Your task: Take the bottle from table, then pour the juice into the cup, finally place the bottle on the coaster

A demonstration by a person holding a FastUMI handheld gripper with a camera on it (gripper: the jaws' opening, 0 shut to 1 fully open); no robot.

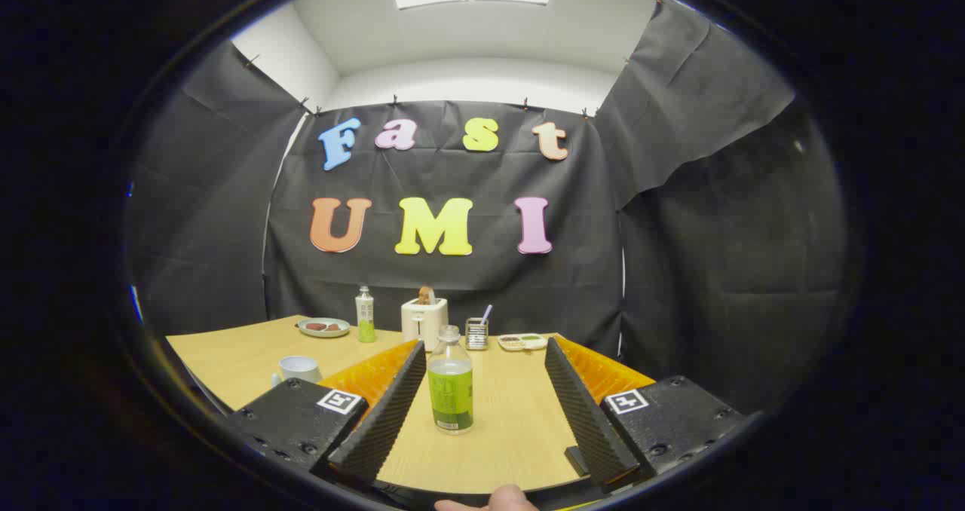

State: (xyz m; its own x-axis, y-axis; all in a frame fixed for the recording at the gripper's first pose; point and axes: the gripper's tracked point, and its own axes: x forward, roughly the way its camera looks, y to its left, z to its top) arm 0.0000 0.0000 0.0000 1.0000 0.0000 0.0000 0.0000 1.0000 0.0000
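From the gripper view, the hand-held gripper (pixel 486 390) stands wide open, its two ribbed, wedge-shaped fingers spread apart and holding nothing. The bottle (pixel 451 383) stands upright on the table (pixel 226 356) between them, closer to the left finger than the right, with neither finger touching it. That spread looks chosen to straddle the bottle before closing, so the step in hand is judged to be the approach for the grasp; pouring and setting down are not yet done.

The bottle is clear plastic, cylindrical with a narrow neck and pale cap, wrapped in a green label around its lower body. The table is smooth, light wood-grain laminate, which should let the bottle slide if nudged off-centre, so the fingers would do well to centre on it first.

The cup (pixel 298 368), a pale rounded mug with a handle, sits on the table beyond the left finger, near enough for a short swing when pouring. Further back stand a second green bottle (pixel 366 315), a small plate (pixel 324 328) with dark bits on it, a pale boxy toaster (pixel 424 321) with something poking from its slot, a small metal holder (pixel 476 333) with a utensil in it, and a shallow dish (pixel 522 341). A coaster cannot be made out with confidence; it may be hidden behind the fingers. A fingertip (pixel 507 498) of the person shows just below the gripper.
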